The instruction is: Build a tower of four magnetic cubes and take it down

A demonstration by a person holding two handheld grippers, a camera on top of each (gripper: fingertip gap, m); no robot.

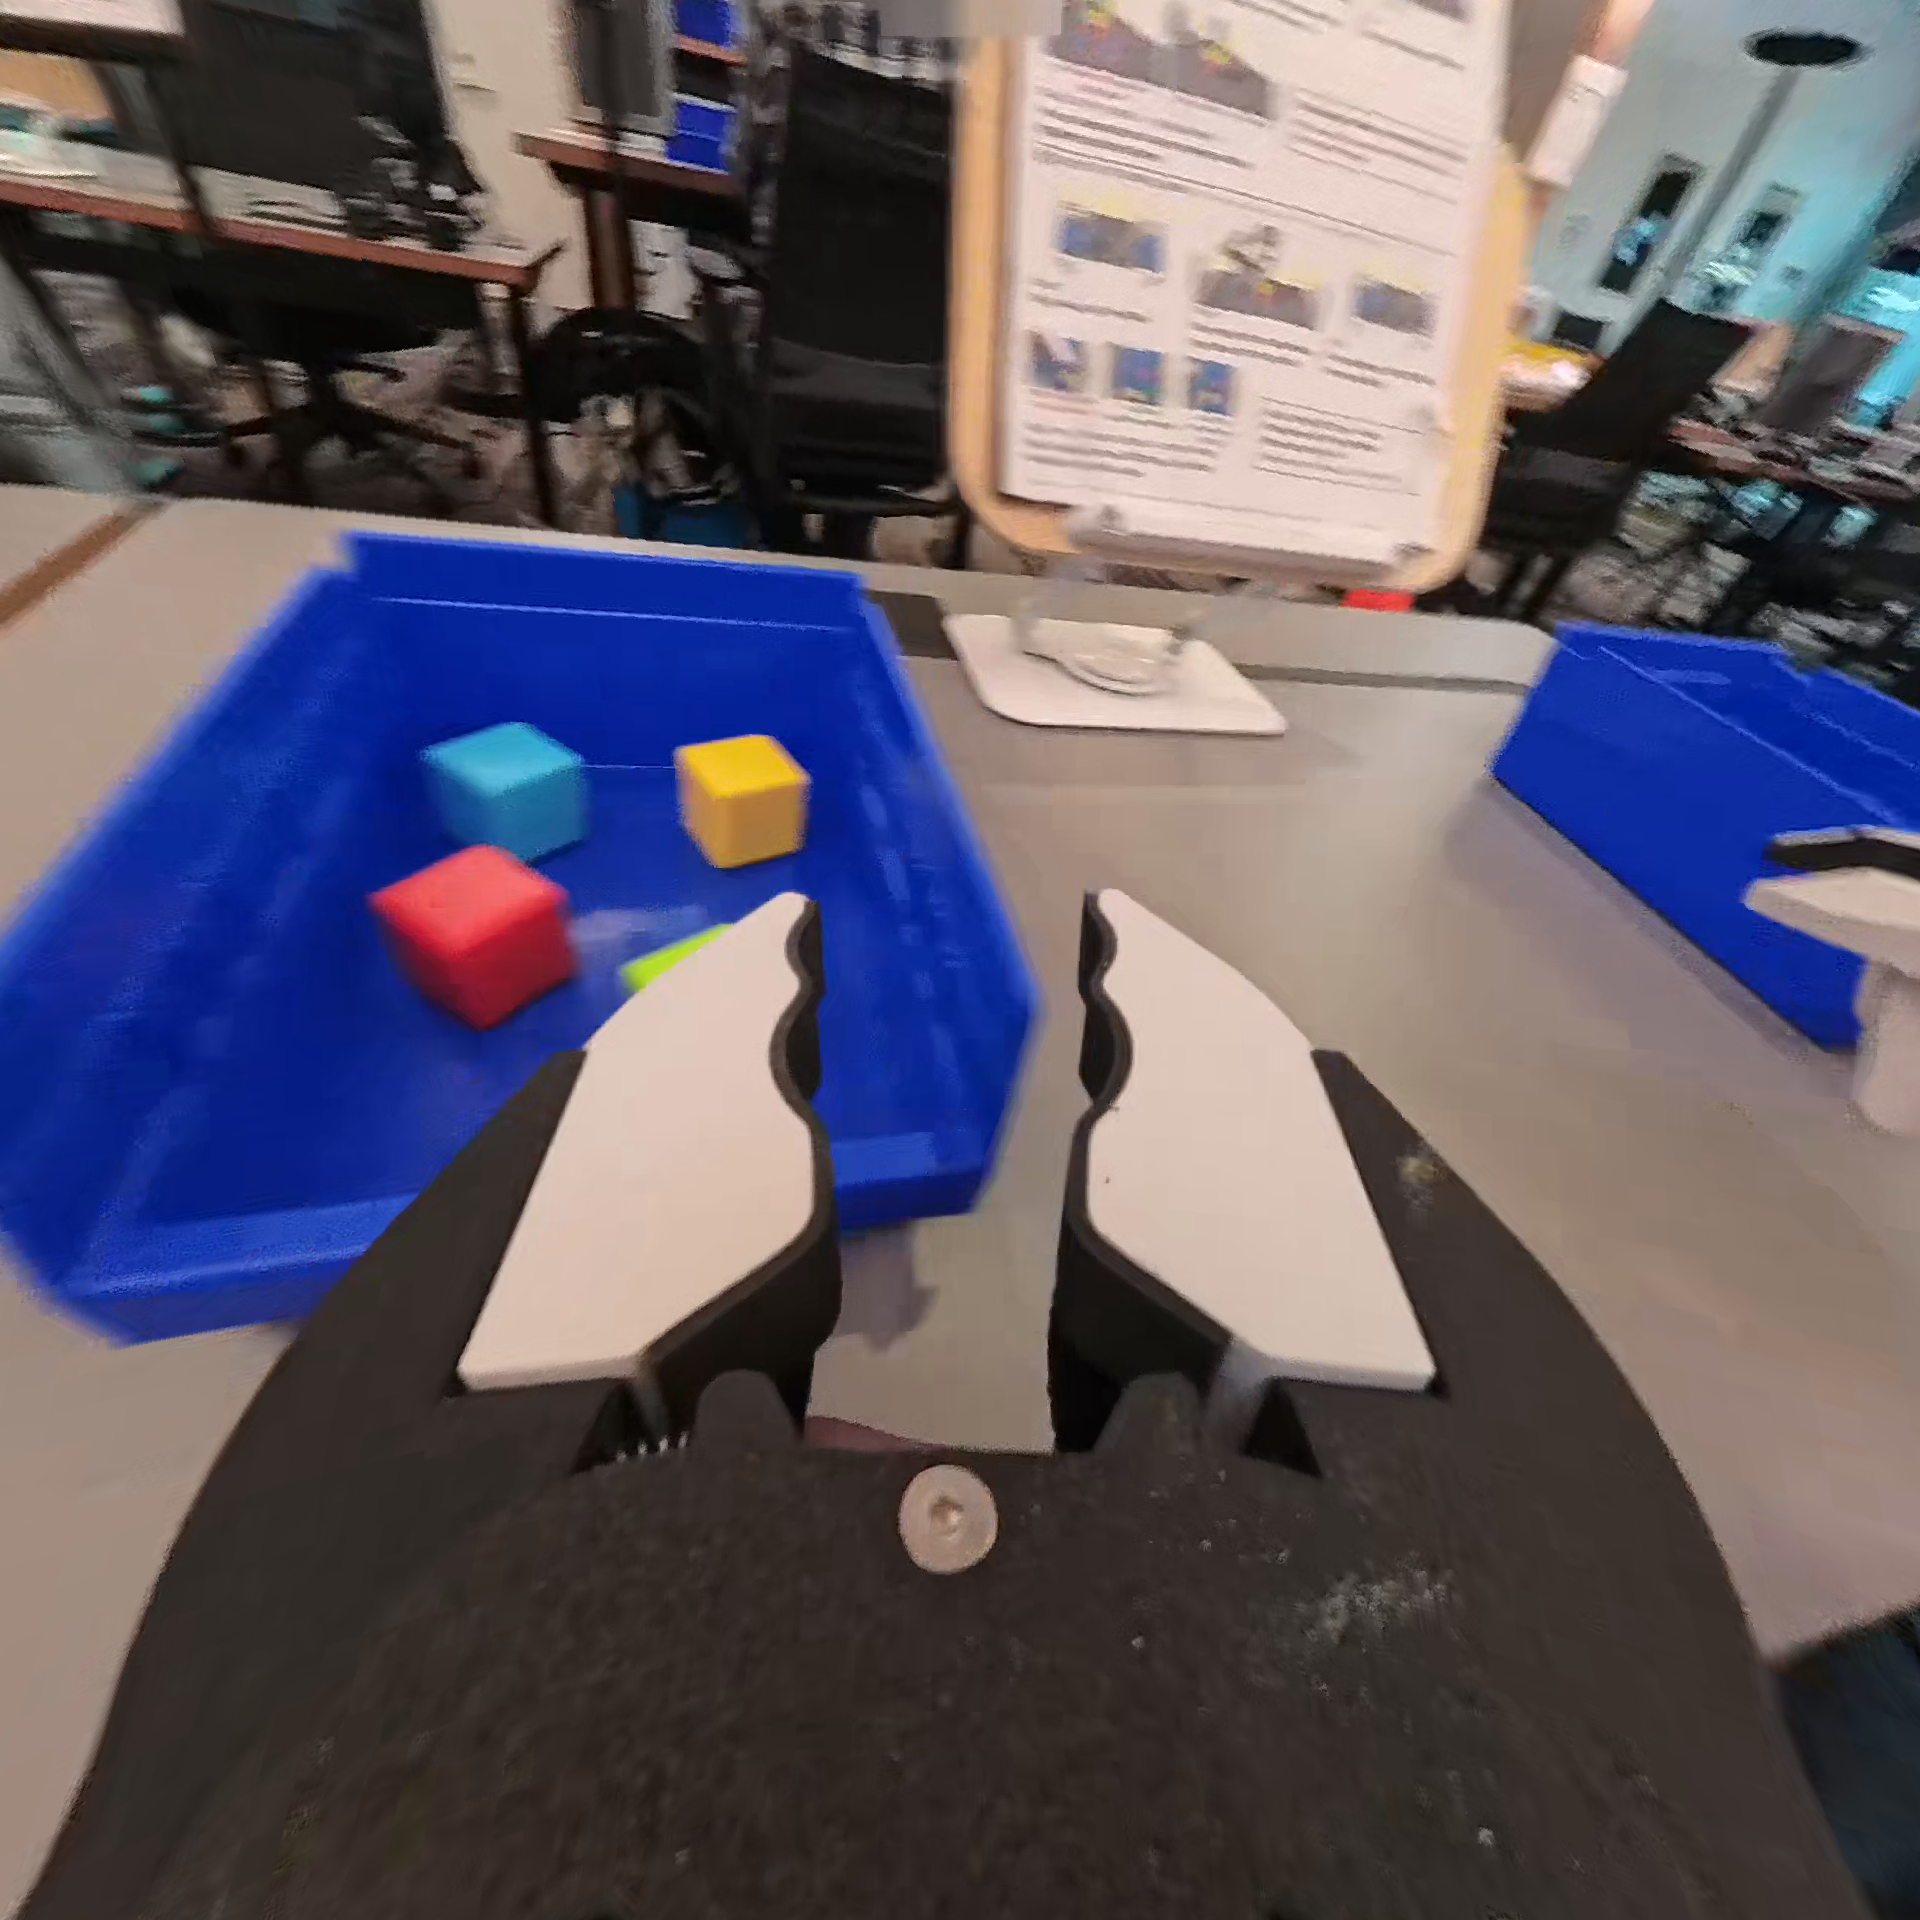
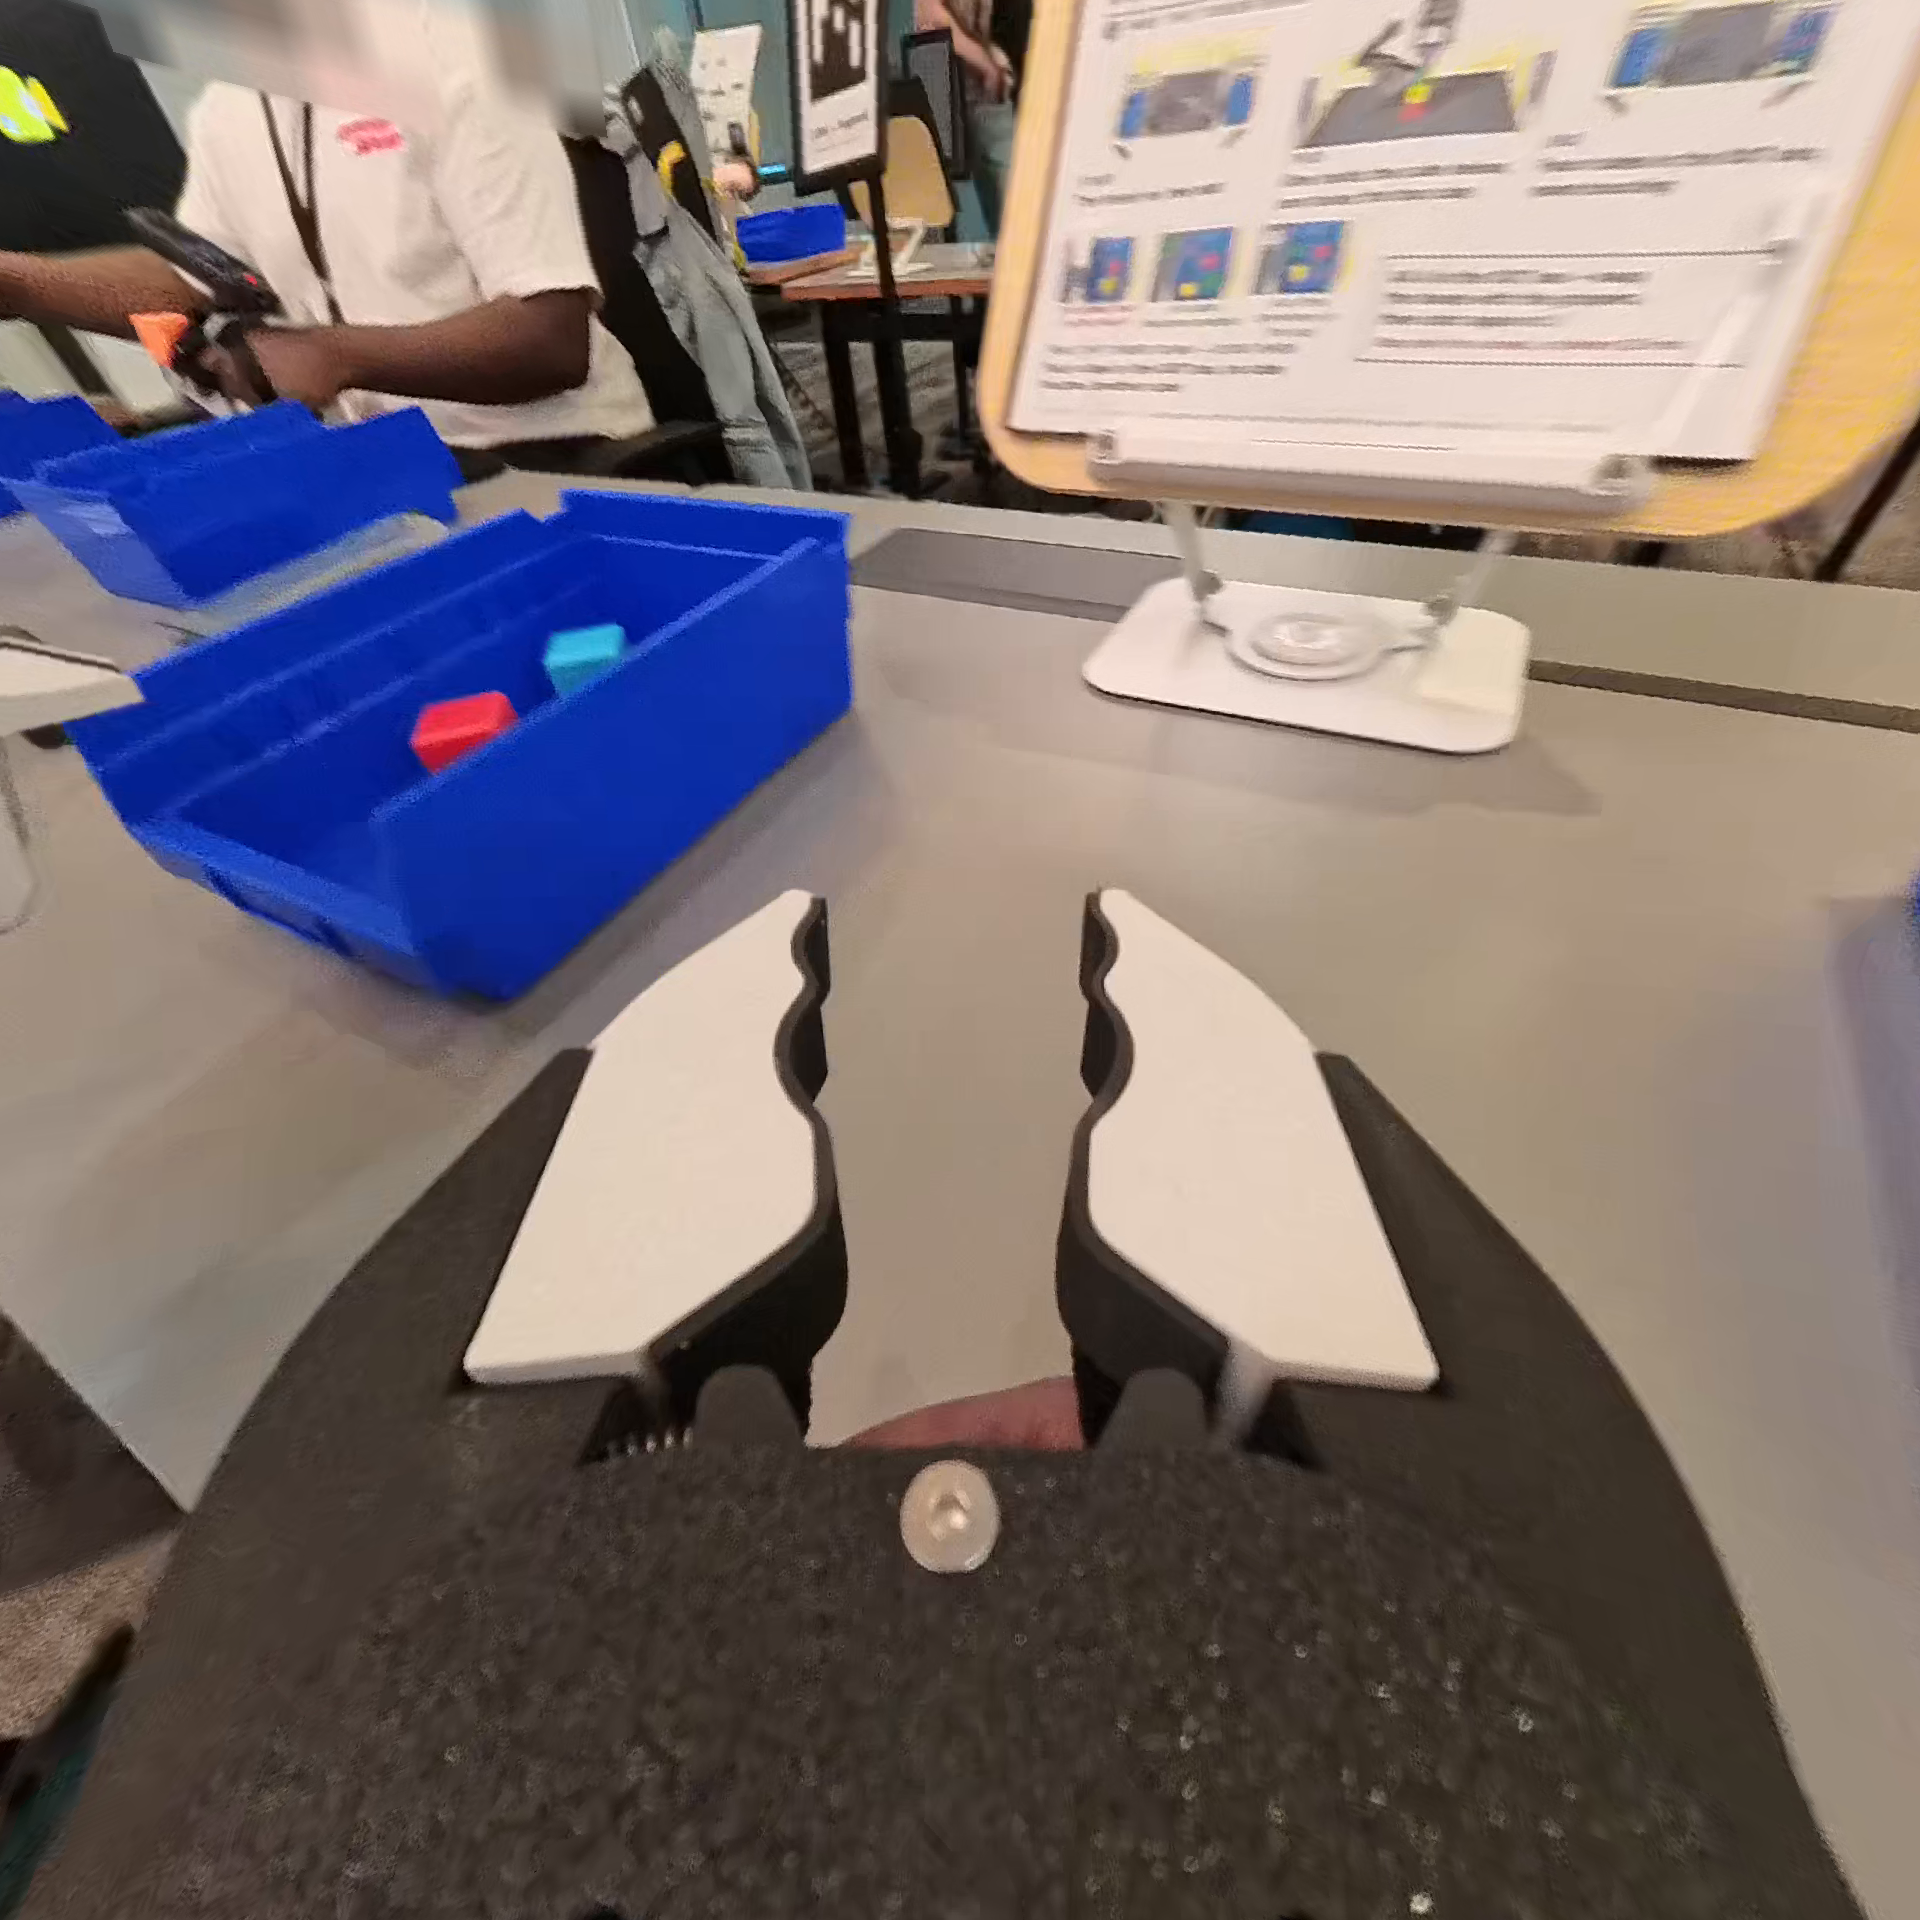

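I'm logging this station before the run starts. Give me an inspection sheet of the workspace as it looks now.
Surface: grey table, bare between the bins.
Job's things: red cube, light blue cube, yellow cube and a green cube, partly hidden by a finger, lie apart in the blue bin; no tower.
Clutter: second blue bin on the right; instruction sheet on a stand at the far edge.
Grippers: left gripper open over the bin's near right corner; right gripper open over bare table; both hold nothing.
Cables: nothing seen.
Surroundings: person at a neighbouring table with more blue bins; chairs and desks behind.
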